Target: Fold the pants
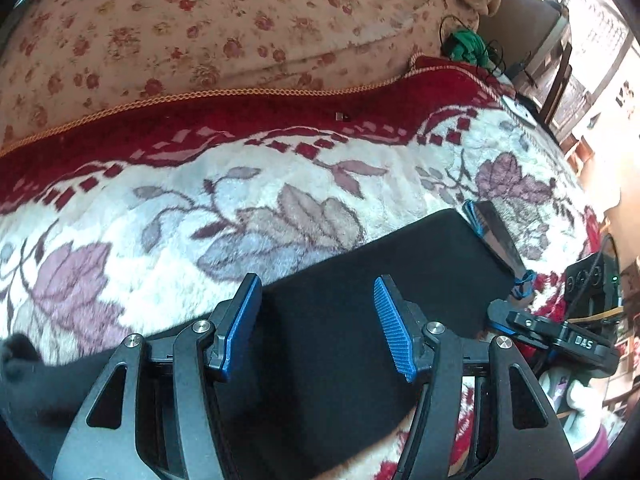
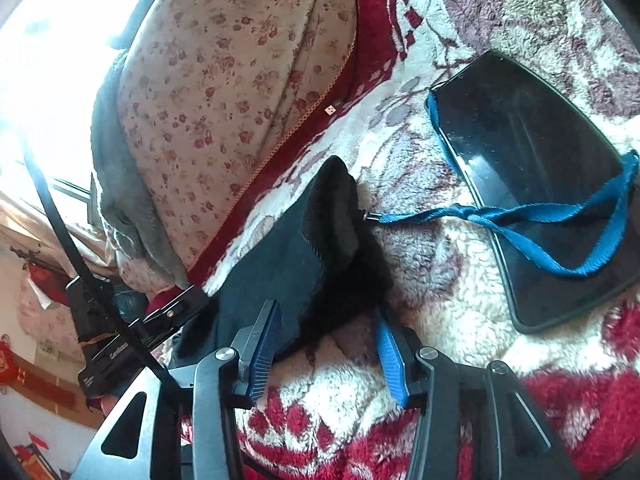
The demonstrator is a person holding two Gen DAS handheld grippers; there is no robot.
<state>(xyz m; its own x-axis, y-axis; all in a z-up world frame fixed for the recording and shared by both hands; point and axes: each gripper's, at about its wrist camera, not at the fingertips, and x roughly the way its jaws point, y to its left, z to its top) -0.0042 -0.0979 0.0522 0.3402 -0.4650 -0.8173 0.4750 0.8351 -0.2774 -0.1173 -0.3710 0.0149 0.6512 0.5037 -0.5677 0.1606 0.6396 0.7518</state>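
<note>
**Me:** Left tool point(image 1: 318, 320) is spread wide with nothing between its blue pads, hanging right over the black pants point(image 1: 360, 280). From that side they look like a flat, neat rectangle lying on the fleecy flowered blanket point(image 1: 160, 208) on the bed. Right tool point(image 2: 324, 344) is parted too and gripping nothing, with one end of the pants just ahead of its tips. At that end a fuzzy lining shows where a corner point(image 2: 332, 216) is turned up.

**Other guy:** So is it finished or what?

**Me:** Mostly, I'd guess. The bundle already looks folded down compact, so what's left is maybe flattening that flipped corner, or one last fold. Can't tell how many layers are in there though.

**Other guy:** Any basket or box for it to go in?

**Me:** None that I can see. Only loose stuff: a phone point(image 2: 532, 184) with a blue strap point(image 2: 532, 240) lying ahead and to the right of the right tool, near the pants but not touching them. Beyond both tools there's a rose-print cover point(image 1: 200, 20) past the blanket's red border.
</note>
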